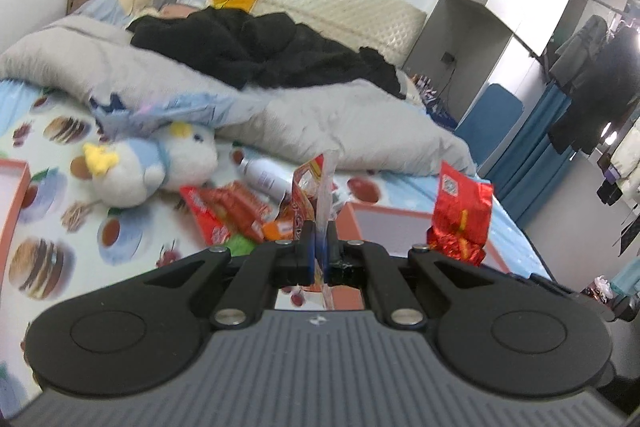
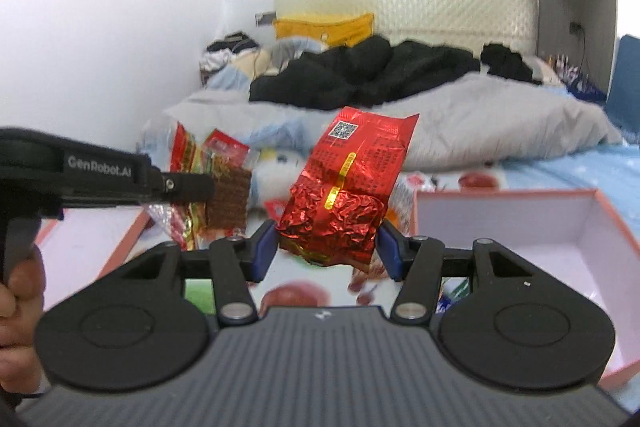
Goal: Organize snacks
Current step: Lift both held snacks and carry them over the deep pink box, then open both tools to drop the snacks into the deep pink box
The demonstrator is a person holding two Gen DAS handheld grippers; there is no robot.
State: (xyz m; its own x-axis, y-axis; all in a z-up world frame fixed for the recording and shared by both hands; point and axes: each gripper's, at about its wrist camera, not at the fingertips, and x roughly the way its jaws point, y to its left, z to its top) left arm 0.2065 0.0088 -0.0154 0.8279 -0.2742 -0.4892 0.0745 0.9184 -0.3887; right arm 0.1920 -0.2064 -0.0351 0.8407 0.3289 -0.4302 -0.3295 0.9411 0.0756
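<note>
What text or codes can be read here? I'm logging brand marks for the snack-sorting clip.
"GenRobot.AI": white letters on the side of the left gripper, right wrist view.
QR code and rows of small print on the red foil packet held in the right gripper: too small to read.
Printing on the clear snack packet the left gripper pinches: blurred, unreadable.

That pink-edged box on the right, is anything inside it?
In the right wrist view the pink-edged box shows a bare white floor and walls. Its near left part is hidden by the right tongs, shut on the red foil packet, so that corner cannot be checked.
</note>
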